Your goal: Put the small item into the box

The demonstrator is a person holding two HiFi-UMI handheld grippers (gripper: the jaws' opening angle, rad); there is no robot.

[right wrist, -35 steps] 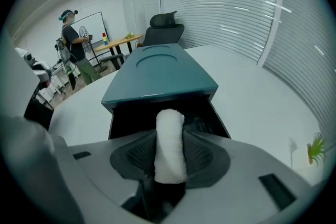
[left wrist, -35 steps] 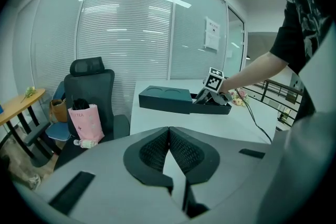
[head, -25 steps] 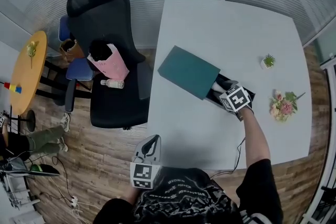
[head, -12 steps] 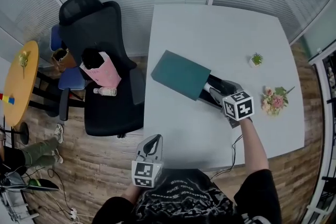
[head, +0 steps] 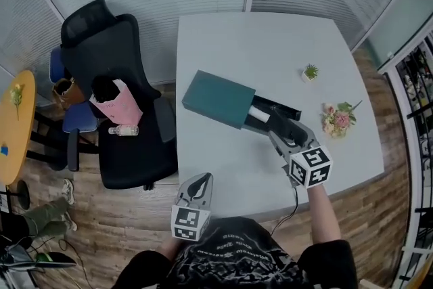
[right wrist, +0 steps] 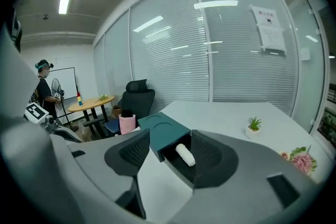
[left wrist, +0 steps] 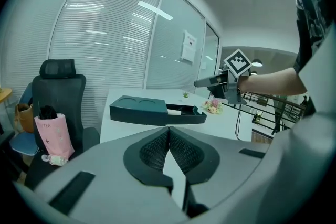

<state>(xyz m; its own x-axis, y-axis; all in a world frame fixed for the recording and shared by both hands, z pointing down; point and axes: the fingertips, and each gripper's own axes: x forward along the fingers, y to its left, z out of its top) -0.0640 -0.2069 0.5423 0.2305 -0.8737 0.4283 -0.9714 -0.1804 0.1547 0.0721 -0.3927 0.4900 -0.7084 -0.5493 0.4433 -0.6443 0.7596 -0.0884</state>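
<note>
The small white item (right wrist: 185,155) lies inside the open tray of the green box (head: 218,99), mid tabletop (head: 270,44), so the placing looks done; perhaps closing is left. The right gripper (head: 282,130) hangs beside it, jaws apart and empty. The left gripper (head: 196,187), off the near edge, is pressed together on nothing. A pink bag (left wrist: 46,131) reads "TEA"

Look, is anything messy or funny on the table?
Only the teal box: it sits crooked on the table, its drawer slid out with the small white item lying inside. Nothing spilled or broken.
</note>
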